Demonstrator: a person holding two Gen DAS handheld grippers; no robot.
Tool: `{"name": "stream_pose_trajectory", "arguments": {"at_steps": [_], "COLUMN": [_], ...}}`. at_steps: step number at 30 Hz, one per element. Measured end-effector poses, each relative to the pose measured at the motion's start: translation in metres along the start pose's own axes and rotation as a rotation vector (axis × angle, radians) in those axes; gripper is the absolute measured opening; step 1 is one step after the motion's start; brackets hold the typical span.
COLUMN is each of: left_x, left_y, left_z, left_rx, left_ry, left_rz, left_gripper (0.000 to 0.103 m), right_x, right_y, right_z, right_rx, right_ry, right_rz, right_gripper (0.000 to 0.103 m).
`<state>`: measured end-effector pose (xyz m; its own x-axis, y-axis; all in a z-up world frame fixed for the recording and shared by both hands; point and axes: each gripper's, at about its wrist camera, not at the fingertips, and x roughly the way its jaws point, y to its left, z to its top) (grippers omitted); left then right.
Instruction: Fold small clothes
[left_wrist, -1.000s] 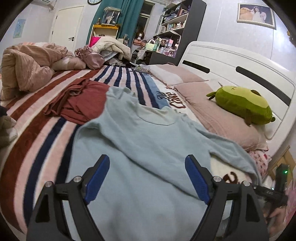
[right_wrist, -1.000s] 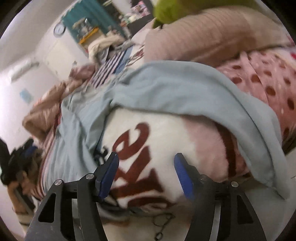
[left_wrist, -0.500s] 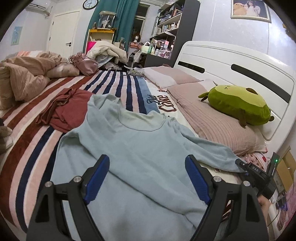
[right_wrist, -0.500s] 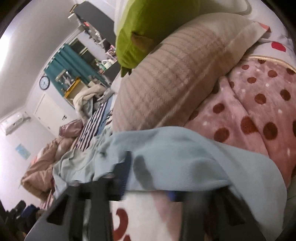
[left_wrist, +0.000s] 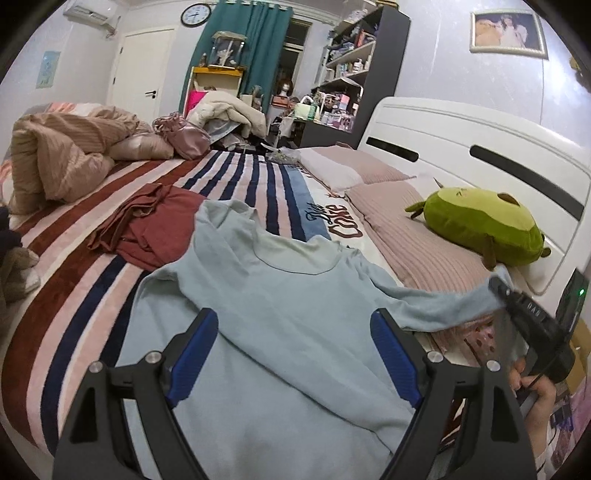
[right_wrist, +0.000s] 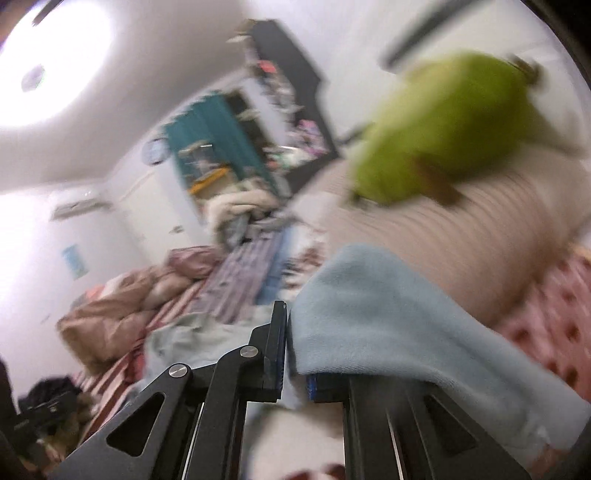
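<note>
Your light blue top lies face-up across the striped bed, collar pointing away from you toward the far clutter, body spread broad and fairly flat with a few soft ridges. The news is its right sleeve: a second ago it was draped slack over the edge of the bed beside the pink pillow, and your right tool had its jaws wide apart in front of it. Now the right tool is clamped on that sleeve's cuff, with cloth pinched between the jaws and the rest spilling over the right-hand finger. From the left camera, the sleeve stands lifted off the bed and stretched taut out to the side. The right view is badly smeared, so you are swinging fast.

That reads as the first fold under way: the sleeve is in hand and ready to be carried back across the body of the top. Mind the tension, since a hard pull may drag the whole garment toward the pillow.

Your left tool hovers over the lower half of the top, blue pads spread wide, gripping nothing. It has risen a little since a second ago, showing more of the room.

Beyond the top's left shoulder, just touching it, sits a crumpled maroon garment. On the pillow rests a green avocado plush.
</note>
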<state>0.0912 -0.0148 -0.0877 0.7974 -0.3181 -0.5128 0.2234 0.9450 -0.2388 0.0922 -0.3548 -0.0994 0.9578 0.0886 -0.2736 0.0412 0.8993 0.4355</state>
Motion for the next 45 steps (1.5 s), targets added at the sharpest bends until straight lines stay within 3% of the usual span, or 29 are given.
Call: {"name": "stream_pose_trajectory", "arguments": {"at_steps": [3,8,13,16,20,23,25,26,31,36,38,39,43,44,45], "left_x": [-0.006,-0.014,-0.018,-0.017,-0.015,-0.016,-0.016,-0.017,-0.019,-0.023,-0.025,-0.027,-0.035,-0.036,-0.037], "left_y": [0.015,0.039,0.06,0.067,0.072,0.069,0.065,0.063,0.055,0.057,0.059,0.059,0.063,0.066,0.069], "left_z": [0.0,-0.001,-0.008,-0.012,-0.016,-0.015,-0.016,-0.017,-0.027,-0.029,-0.029,-0.029,-0.031,-0.032,-0.032], "left_rx": [-0.02,-0.04,-0.069,-0.076,-0.085,-0.08,-0.065,-0.055,-0.043,-0.066,-0.073,-0.077,-0.078,-0.083,-0.09], "left_ry": [-0.009,-0.018,-0.013,-0.004,0.0,-0.008,-0.008,-0.009,-0.019,-0.029,-0.034,-0.036,-0.051,-0.055,-0.058], "left_rz": [0.034,0.103,0.148,0.17,0.166,0.155,0.138,0.129,0.073,0.036,0.026,0.02,0.014,0.014,0.015], "left_gripper": [0.082,0.082,0.082,0.082,0.082,0.082,0.082,0.083,0.085,0.085,0.085,0.085,0.085,0.085,0.085], "right_x": [0.012,0.049,0.097,0.11,0.114,0.082,0.056,0.043,0.009,0.021,0.039,0.047,0.064,0.068,0.075], "right_y": [0.045,0.11,0.137,0.131,0.124,0.113,0.097,0.091,0.036,0.003,-0.008,-0.01,-0.001,0.002,0.004], "right_z": [-0.001,-0.042,-0.124,-0.152,-0.148,-0.128,-0.111,-0.104,-0.075,-0.082,-0.09,-0.094,-0.101,-0.101,-0.102], "right_rx": [-0.09,-0.262,-0.339,-0.338,-0.262,-0.196,-0.153,-0.14,0.007,0.113,0.178,0.199,0.177,0.184,0.193], "right_ry": [0.051,0.286,0.614,0.693,0.723,0.696,0.641,0.619,0.542,0.576,0.606,0.615,0.592,0.584,0.567], "right_rz": [0.131,0.258,0.269,0.249,0.261,0.323,0.353,0.356,0.281,0.179,0.185,0.188,0.188,0.202,0.197], "right_gripper": [0.004,0.003,0.005,0.006,0.01,0.023,0.041,0.043,0.054,0.063,0.064,0.07,0.077,0.077,0.07]}}
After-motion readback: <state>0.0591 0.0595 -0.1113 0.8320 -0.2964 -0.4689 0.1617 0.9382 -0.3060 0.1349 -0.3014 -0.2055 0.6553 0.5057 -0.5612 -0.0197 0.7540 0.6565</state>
